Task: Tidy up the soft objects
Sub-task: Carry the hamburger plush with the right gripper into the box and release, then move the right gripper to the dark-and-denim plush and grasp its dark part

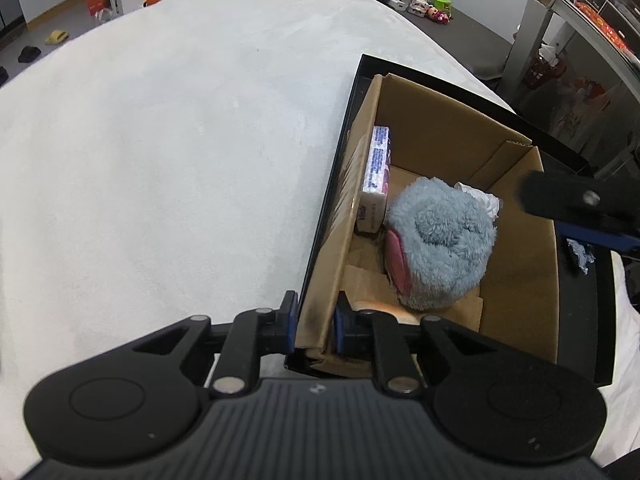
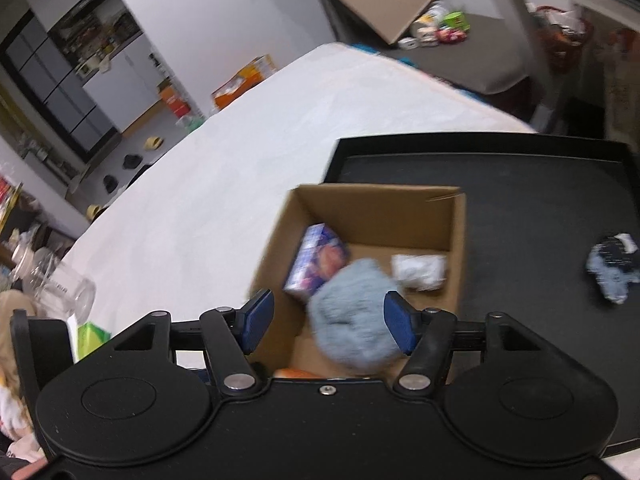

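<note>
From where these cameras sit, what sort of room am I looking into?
Probably a lived-in home, perhaps a bedroom: the brown cardboard box sits on a wide white fabric surface that looks like a bed, a yellow slipper lies on the floor, and small toys clutter a dark mat.

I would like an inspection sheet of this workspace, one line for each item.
Surface: white bed cover; black tray on it.
Job's things: cardboard box on the tray holds a blue plush, a tissue pack and white paper.
Clutter: bundled blue cloth on the tray.
Grippers: left gripper shut on the box wall; right gripper open above the plush.
Cables: nothing seen.
Surroundings: slippers on the floor.
</note>
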`<state>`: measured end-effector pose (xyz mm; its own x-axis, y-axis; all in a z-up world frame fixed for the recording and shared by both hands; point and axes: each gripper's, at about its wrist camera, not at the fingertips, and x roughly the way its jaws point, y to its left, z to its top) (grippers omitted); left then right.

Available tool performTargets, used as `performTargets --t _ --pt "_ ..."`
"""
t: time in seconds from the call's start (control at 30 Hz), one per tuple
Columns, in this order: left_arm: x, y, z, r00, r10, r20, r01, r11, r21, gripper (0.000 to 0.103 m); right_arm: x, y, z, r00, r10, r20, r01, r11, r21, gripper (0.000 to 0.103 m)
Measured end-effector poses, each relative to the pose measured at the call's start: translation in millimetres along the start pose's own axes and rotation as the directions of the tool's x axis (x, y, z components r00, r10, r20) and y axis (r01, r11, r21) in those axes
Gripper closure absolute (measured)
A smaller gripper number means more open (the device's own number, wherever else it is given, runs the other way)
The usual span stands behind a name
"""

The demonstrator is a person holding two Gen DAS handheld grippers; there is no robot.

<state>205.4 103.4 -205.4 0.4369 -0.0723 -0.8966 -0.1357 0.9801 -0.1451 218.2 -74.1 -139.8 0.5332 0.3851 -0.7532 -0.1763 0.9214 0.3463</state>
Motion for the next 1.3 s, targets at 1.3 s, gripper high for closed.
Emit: performTargets --t 1.3 --pt "20.0 -42.5 11.4 0.989 0.141 -0.049 -0.138 0.989 0.049 0.053 -6.1 -187.8 -5.4 0.959 -0.280 0.052 0.256 0.927 0.275 0.036"
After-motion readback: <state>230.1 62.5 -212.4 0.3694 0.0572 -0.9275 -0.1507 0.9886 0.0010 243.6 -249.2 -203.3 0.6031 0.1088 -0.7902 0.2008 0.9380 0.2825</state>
